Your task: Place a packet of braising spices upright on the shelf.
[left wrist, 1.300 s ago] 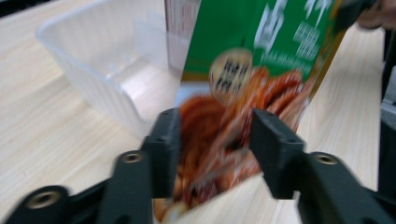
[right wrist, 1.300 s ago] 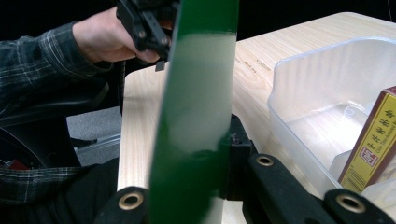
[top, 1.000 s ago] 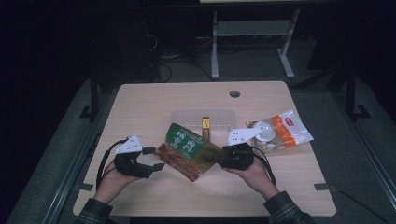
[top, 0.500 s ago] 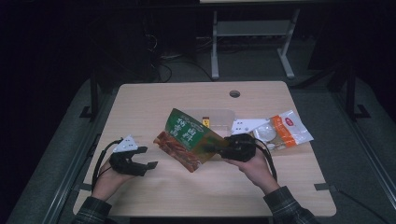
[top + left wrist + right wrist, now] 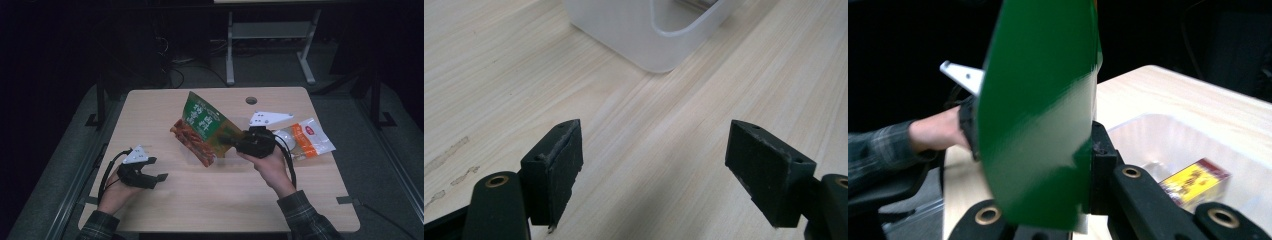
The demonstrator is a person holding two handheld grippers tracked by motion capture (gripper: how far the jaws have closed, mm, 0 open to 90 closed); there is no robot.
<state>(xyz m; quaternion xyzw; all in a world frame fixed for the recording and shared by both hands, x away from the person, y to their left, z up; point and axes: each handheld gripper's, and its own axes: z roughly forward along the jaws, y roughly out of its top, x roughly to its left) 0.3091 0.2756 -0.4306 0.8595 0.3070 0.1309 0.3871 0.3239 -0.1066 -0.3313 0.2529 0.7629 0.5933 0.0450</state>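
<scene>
A green and brown snack bag [image 5: 201,126] is held tilted up above the table's middle, with my right gripper [image 5: 228,141] shut on its right edge. In the right gripper view the bag's green back [image 5: 1038,125] stands upright, pinched between the jaws of the right gripper [image 5: 1089,167]. My left gripper [image 5: 156,168] rests low at the table's front left, open and holding nothing. In the left gripper view, bare wood lies between the wide-apart pads of the left gripper [image 5: 661,170].
A translucent white container [image 5: 1168,135] holds a small yellow box [image 5: 1195,180], and its corner [image 5: 659,35] lies ahead of the left gripper. An orange and white packet [image 5: 312,140] lies at the right of the wooden table [image 5: 210,200].
The right gripper has lifted the bag off the table and tipped it more upright, away from the left gripper. The left hand has hardly moved.
</scene>
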